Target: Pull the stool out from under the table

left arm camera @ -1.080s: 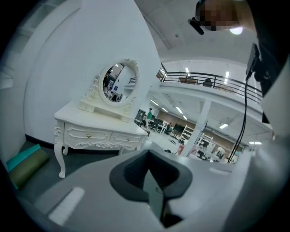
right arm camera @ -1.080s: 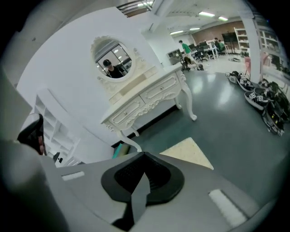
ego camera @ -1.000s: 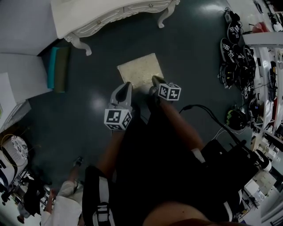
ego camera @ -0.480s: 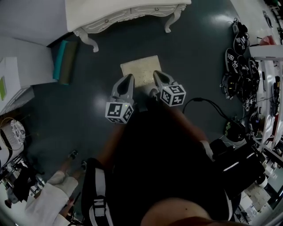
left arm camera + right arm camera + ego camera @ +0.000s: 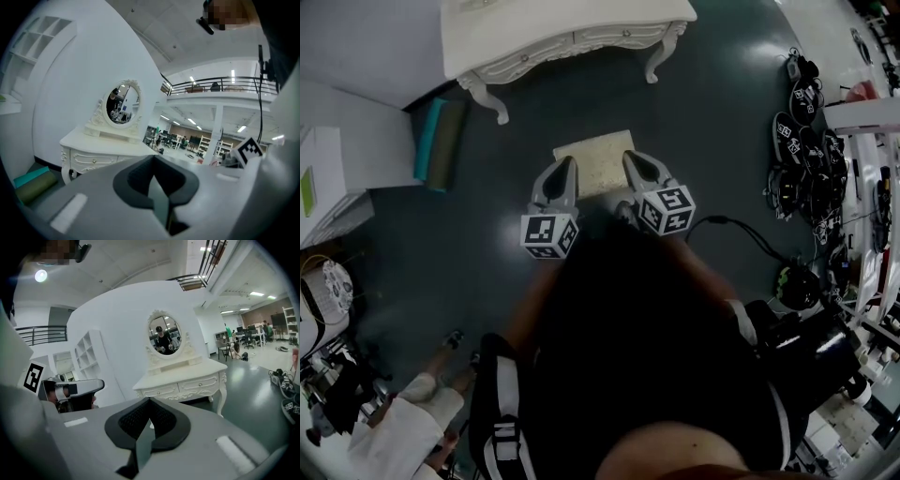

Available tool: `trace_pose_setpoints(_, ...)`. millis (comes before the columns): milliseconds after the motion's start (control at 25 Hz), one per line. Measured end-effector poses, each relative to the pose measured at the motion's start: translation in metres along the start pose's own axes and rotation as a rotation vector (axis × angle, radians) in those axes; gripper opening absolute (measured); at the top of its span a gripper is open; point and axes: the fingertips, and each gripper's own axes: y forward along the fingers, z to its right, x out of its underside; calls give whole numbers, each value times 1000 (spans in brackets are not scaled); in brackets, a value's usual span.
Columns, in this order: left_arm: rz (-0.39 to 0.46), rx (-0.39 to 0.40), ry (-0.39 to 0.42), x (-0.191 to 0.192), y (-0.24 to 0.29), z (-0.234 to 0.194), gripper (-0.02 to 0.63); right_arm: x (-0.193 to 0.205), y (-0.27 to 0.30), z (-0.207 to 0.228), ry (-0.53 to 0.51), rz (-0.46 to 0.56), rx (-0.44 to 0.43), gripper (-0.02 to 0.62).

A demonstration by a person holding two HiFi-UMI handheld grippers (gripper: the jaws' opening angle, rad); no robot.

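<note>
Stool [image 5: 592,159] sits out on the dark floor [image 5: 722,122], well apart from the white table [image 5: 572,23], so I think the pull is done. My left gripper [image 5: 566,163] and right gripper [image 5: 630,157] hang over its near edge, both pressed together, holding nothing. Next I just need to back away

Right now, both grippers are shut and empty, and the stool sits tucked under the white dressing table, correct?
No. The head view shows the stool out on the open floor, clear of the white dressing table, just beyond the left gripper and right gripper. Both are shut and empty.
</note>
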Motion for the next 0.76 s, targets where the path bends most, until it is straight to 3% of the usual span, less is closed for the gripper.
trace_pose_setpoints(760,-10,-30,5,4,1,-9,6,-11,3,6,-5,36,3,-3)
